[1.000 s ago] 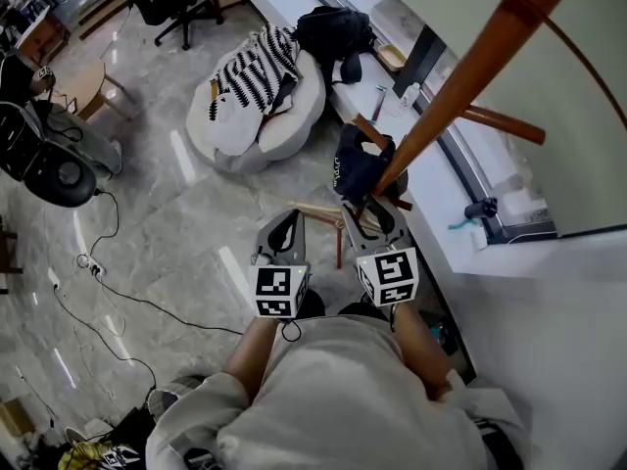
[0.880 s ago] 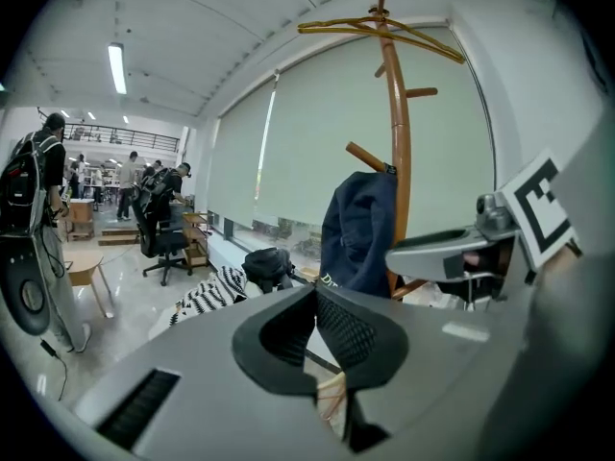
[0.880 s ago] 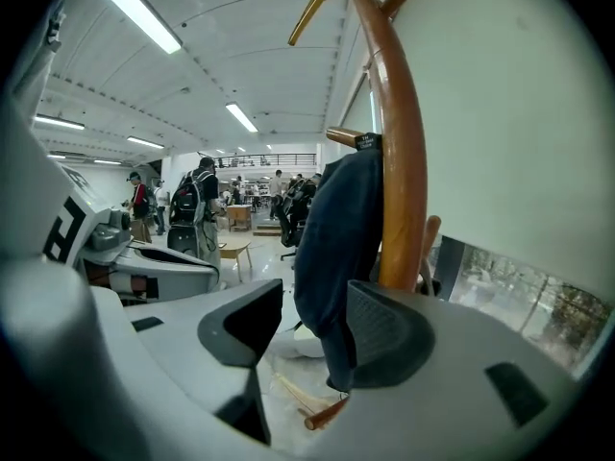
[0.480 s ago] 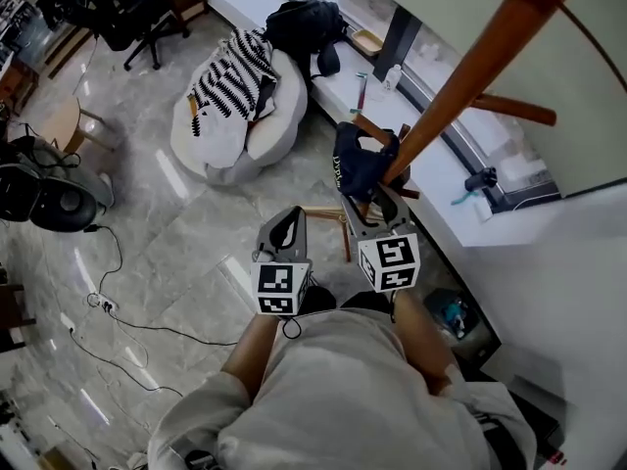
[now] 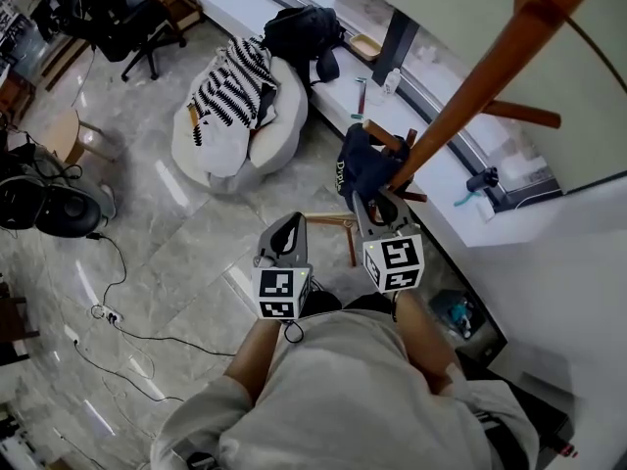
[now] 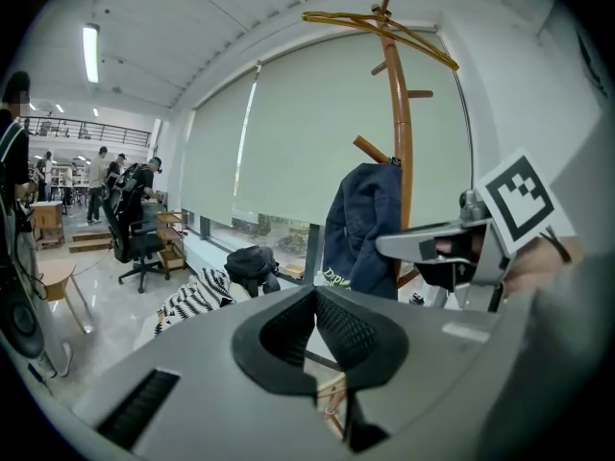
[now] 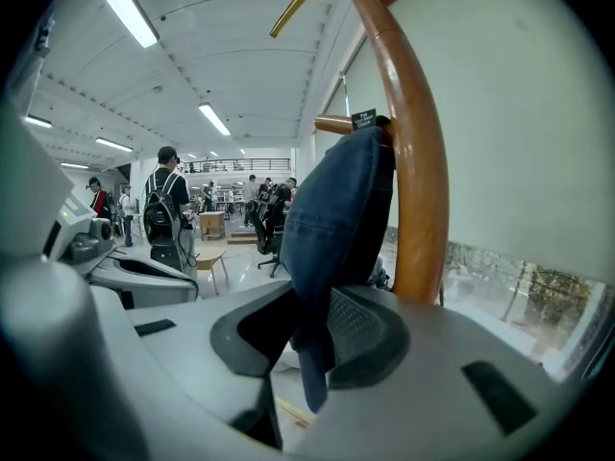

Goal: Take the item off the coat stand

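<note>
Closest to the head camera, the person's pale shirt fills the bottom of the view, with both arms stretched forward. The left gripper is held out in free air beside the right one. Its jaws are drawn together with their pads meeting, and nothing is between them. The right gripper reaches a little further, up to the lower edge of the blue garment. Its jaws are narrow and pinch a hanging fold of that cloth, whose tip dangles below the pads.

The garment hangs from a short peg low on the wooden coat stand, close against the slanting pole. In the left gripper view a thin golden hanger sits across the top of the stand.

Just behind the stand runs a white window ledge with a few small things on it. Further off on the marble floor lies a white beanbag with a black-and-white striped cloth thrown over it. A black bag rests at its far end. A cable trails over the floor to the left. Beyond that stand a black office chair and, deep in the hall, several people, one wearing a backpack.
</note>
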The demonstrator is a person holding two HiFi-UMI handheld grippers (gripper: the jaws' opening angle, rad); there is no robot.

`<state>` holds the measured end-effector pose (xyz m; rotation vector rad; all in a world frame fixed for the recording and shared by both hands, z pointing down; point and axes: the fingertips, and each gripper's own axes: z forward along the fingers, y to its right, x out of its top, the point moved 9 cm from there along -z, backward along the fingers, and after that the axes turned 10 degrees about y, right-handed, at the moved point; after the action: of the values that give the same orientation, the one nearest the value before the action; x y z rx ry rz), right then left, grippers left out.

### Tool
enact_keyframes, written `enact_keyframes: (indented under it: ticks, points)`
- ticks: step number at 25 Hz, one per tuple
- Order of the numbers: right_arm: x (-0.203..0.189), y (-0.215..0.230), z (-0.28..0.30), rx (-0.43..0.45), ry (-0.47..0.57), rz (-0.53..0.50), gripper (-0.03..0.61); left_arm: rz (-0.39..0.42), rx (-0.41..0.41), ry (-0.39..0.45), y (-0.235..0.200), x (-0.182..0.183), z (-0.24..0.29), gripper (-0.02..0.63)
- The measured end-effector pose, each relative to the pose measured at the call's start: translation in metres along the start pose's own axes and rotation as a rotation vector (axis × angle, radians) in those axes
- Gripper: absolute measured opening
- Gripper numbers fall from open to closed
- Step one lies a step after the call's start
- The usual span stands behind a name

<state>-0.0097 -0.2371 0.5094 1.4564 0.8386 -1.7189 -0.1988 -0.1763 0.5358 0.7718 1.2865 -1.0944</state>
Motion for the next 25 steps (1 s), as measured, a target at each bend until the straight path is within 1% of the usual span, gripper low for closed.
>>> enact_keyframes:
  ticks: [2, 5, 10, 15, 25]
  points:
    - [0.003, -0.004, 0.000, 0.007, 0.013, -0.020, 0.059, -0.003, 0.002, 0.002, -0.003, 0.001, 0.001, 0.009]
    - [0.009, -0.009, 0.002, 0.026, 0.030, -0.046, 0.044, -0.005, -0.004, 0.011, -0.004, 0.003, 0.003, 0.009]
    - [0.016, -0.010, 0.003, 0.058, 0.044, -0.079, 0.041, -0.016, -0.006, 0.017, 0.000, 0.004, 0.008, 0.009]
    - [0.022, -0.014, 0.005, 0.072, 0.057, -0.083, 0.041, -0.009, -0.004, 0.034, -0.002, 0.006, 0.006, 0.009]
    - [0.040, -0.023, 0.019, 0.107, 0.096, -0.090, 0.041, -0.014, 0.050, 0.060, -0.019, 0.012, -0.004, 0.009]
